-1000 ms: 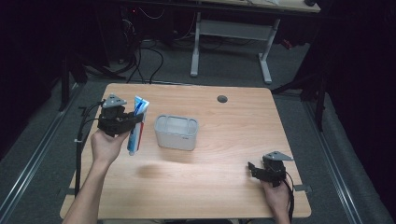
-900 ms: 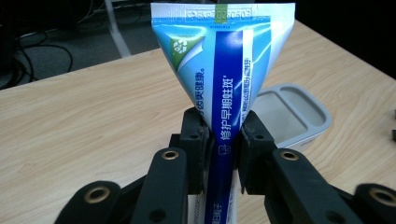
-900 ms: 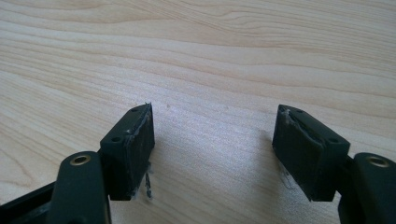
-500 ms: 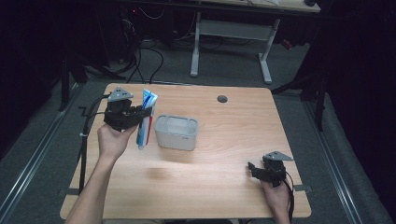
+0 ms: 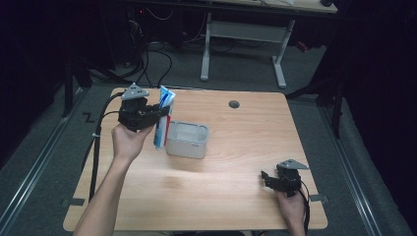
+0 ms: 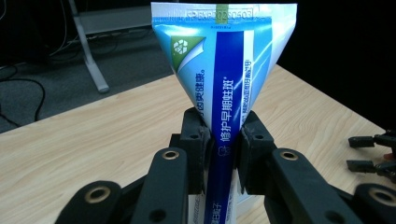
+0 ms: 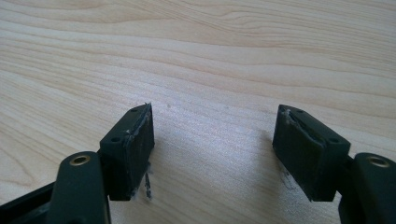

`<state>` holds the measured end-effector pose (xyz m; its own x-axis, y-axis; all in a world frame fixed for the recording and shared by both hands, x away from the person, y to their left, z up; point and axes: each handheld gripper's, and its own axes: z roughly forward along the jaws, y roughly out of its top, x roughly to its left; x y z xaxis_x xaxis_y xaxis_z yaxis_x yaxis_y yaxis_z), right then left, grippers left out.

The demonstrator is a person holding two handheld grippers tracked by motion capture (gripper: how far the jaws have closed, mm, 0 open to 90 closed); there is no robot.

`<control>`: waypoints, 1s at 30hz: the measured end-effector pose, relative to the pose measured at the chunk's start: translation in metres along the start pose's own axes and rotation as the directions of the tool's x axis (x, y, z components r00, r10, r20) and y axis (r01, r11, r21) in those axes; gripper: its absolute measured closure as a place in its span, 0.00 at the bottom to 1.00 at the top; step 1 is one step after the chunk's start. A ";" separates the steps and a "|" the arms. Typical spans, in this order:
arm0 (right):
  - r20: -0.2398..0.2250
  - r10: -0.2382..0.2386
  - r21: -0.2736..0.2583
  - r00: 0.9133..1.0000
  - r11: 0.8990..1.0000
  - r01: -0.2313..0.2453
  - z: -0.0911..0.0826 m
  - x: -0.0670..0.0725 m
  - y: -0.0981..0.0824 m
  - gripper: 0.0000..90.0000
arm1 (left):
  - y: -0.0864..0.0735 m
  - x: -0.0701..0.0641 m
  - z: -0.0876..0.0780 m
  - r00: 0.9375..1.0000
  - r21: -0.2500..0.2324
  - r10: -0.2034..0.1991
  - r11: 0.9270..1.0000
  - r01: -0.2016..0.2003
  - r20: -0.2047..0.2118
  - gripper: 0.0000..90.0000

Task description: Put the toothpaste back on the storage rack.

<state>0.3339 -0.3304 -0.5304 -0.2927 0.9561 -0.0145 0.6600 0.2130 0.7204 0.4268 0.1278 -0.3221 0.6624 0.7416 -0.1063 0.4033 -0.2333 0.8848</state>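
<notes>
My left gripper (image 5: 156, 114) is shut on a blue and white toothpaste tube (image 5: 163, 118), held upright above the table's left side, its crimped end up. The tube (image 6: 224, 74) stands pinched between the black pads in the left gripper view. Just to its right sits a clear grey plastic box (image 5: 187, 139), open on top; the tube's lower end hangs beside the box's left wall. My right gripper (image 5: 265, 178) rests low at the table's front right, open with nothing between its fingers (image 7: 133, 144), over bare wood (image 7: 215, 93).
The light wooden table (image 5: 226, 182) has a round cable hole (image 5: 234, 104) near its far edge. Behind it stands another desk's white frame (image 5: 246, 34) on grey carpet, with cables on the floor at the left.
My left gripper has carried the toothpaste tube rightward toward the plastic box and turned it more upright. The right gripper has stayed where it was.
</notes>
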 end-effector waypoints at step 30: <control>-0.003 -0.005 -0.003 1.000 1.000 0.005 0.000 0.000 0.000 0.33 | 0.017 -0.012 0.054 1.000 -0.074 -0.027 0.997 0.028 0.015 0.84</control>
<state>0.3337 -0.3304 -0.5306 -0.2976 0.9546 -0.0162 0.6567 0.2170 0.7223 0.4591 0.0810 -0.3303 0.6609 0.7379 -0.1368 0.3735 -0.1653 0.9128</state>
